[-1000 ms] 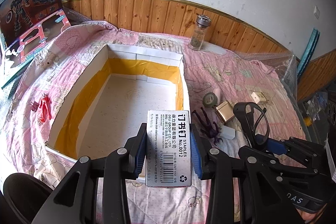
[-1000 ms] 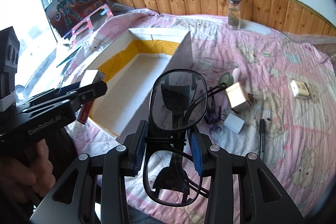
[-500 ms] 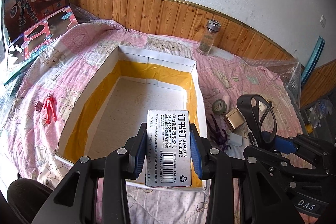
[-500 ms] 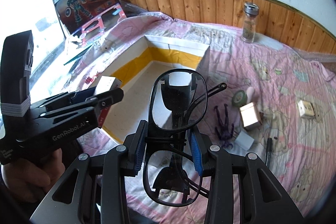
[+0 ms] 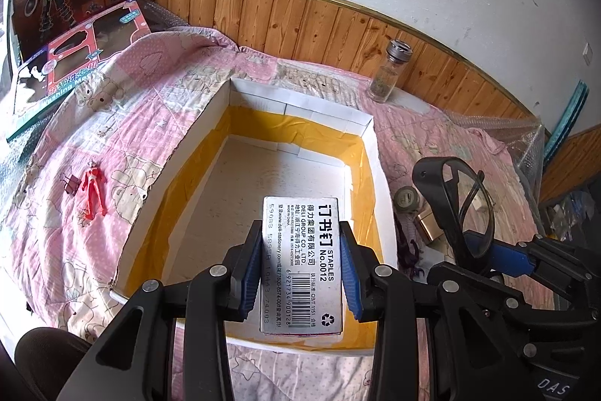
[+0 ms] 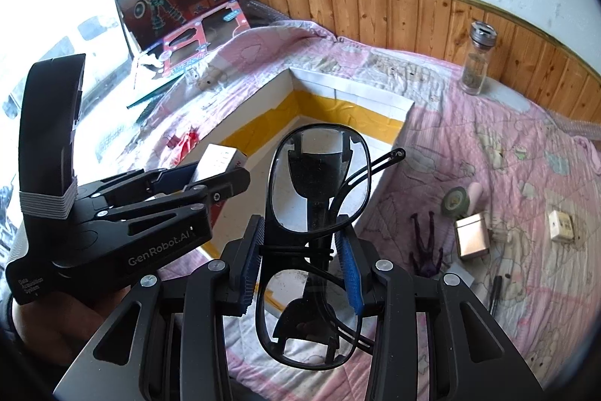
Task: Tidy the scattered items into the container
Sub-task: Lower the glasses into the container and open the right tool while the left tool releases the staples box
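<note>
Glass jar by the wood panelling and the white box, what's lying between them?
Only bare pink quilt between the glass jar and the white box, shown in both views.

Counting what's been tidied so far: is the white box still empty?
Empty as far as visible: box floor bare; staples and glasses remain gripped.

— What is held over the open white box with the yellow-taped inner walls (image 5: pixel 375 153)?

— A flat grey cardboard box of staples (image 5: pixel 302 264), printed with black characters, "STAPLES No.0012" and a barcode. It is gripped by its long edges, label up, above the box's near end.

— And the black-framed eyeglasses with clear lenses (image 6: pixel 319 183)?

— Clamped at the bridge, one lens above the other, temples folded, just beside the box's right wall.

— Is anything inside the box?

— Its pale floor shows bare. It rests on the pink quilt, long side running away.
</note>
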### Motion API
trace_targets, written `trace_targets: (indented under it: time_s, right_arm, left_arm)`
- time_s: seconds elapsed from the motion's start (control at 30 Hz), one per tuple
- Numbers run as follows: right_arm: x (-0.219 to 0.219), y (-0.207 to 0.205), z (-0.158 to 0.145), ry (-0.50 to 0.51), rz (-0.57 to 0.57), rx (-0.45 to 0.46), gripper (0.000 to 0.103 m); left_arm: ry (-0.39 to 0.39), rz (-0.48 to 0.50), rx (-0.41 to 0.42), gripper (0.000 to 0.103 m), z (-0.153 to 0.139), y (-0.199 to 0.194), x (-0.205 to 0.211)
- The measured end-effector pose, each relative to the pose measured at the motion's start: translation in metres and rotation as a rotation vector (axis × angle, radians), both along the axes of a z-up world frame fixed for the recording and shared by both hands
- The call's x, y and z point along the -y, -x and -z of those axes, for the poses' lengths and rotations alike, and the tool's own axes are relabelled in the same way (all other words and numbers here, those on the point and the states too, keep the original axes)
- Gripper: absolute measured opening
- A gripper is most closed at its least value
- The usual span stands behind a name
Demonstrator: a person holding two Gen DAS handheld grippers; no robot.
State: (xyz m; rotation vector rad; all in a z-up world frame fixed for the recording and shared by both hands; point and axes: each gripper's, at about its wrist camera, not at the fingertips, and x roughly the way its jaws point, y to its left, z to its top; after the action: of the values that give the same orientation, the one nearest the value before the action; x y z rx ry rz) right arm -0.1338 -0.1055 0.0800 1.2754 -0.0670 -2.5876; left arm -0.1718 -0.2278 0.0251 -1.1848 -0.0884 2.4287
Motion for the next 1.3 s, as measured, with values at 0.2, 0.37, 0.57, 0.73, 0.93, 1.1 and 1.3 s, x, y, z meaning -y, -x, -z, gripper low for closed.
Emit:
trace_targets:
  time_s: [0.2,0.37,0.57,0.73,0.93,1.1,1.3]
  right_arm:
    - [0.006,0.019,0.004,0.030,-0.017,0.022,0.040]
    - [0.011,0.037,0.009,0.052,-0.026,0.043,0.040]
    - [0.012,0.060,0.014,0.064,-0.021,0.050,0.040]
    - [0.007,0.079,0.021,0.071,-0.013,0.067,0.040]
    - [0.000,0.101,0.030,0.074,-0.002,0.085,0.040]
    - [-0.005,0.116,0.036,0.081,0.000,0.097,0.040]
    - [-0.010,0.133,0.042,0.085,0.003,0.110,0.040]
  left_arm:
    - [0.001,-0.013,0.003,0.038,0.000,0.013,0.008]
    - [-0.006,-0.021,0.018,0.038,0.001,0.026,0.014]
    - [-0.014,-0.015,0.045,0.038,0.005,0.046,0.014]
    - [-0.005,-0.007,0.062,0.038,0.011,0.064,0.009]
    - [0.007,0.000,0.071,0.038,0.015,0.087,0.002]
    - [0.014,0.006,0.073,0.038,0.016,0.103,-0.005]
    - [0.019,0.014,0.096,0.038,0.024,0.119,-0.014]
